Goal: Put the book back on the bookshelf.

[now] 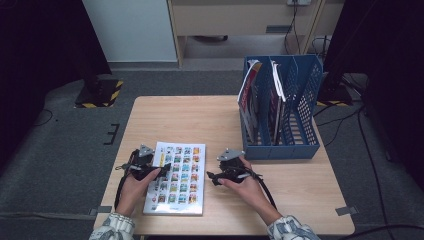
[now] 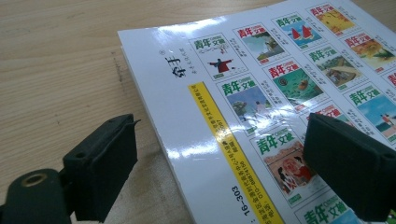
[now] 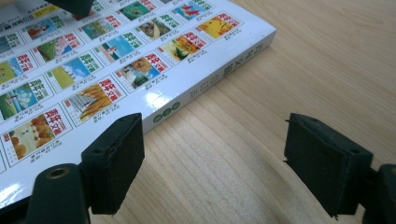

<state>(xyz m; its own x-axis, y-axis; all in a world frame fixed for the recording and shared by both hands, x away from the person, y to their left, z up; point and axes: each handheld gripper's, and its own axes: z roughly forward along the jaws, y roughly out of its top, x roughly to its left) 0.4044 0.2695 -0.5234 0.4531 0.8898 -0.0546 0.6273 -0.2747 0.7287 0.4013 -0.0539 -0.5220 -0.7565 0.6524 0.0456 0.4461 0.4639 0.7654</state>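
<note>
On the near worktop [image 1: 300, 195], the left gripper [image 1: 145, 162] straddles the book's [image 1: 176, 180] left edge, jaws apart. Just right of the book, the right gripper [image 1: 227, 170] hangs low over bare wood, jaws apart and empty.

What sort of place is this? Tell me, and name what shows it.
Probably an office or lab set up for recording: a wooden table on grey carpet, a blue file rack holding magazines, a book lying flat, and cables trailing across the floor.

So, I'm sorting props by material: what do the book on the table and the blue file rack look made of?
Book: glossy coated paper cover; light glares off it. Blue file rack: likely moulded plastic, with uniform colour and perforated walls.
</note>
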